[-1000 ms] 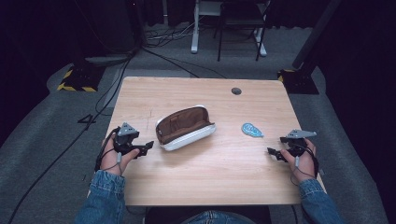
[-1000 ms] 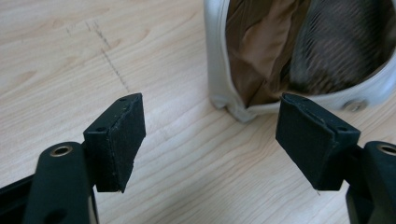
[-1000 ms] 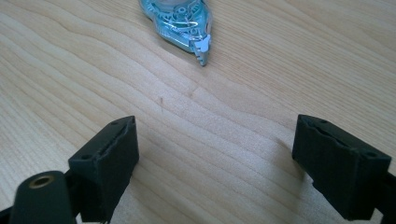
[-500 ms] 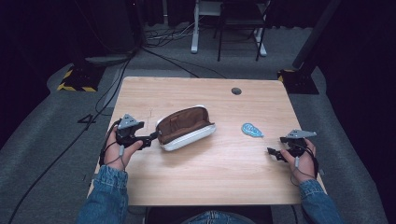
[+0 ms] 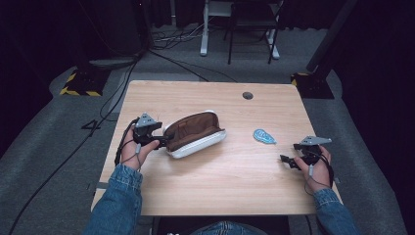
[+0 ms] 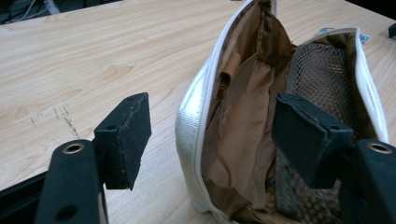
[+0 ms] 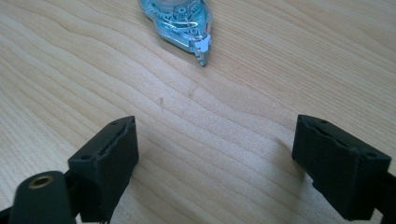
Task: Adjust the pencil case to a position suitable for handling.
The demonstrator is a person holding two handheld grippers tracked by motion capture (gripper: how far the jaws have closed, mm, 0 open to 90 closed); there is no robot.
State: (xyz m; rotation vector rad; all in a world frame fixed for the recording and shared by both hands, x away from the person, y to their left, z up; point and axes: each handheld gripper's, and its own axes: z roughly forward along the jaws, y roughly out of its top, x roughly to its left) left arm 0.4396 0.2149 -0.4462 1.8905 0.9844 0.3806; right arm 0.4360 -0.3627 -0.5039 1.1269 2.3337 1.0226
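Observation:
A white pouch with brown lining lies unzipped at the table's centre-left, its mouth gaping. My left gripper is at the pouch's left end. In the left gripper view the pouch has its white zip rim between the jaws of the left gripper, one jaw outside and one inside the mouth. The jaws have just been closing, and a gap still shows beside the rim. A blue correction-tape roller lies right of centre. My right gripper rests open near the right edge, the roller ahead of the right gripper.
The wooden table has a round cable hole near its far edge. Beyond the table are a chair and desk legs, floor cables and yellow-striped stand bases on grey carpet.
My left hand has slid right, bringing its jaws from beside the pouch onto its left end. The pouch, the roller and the right hand have stayed put.

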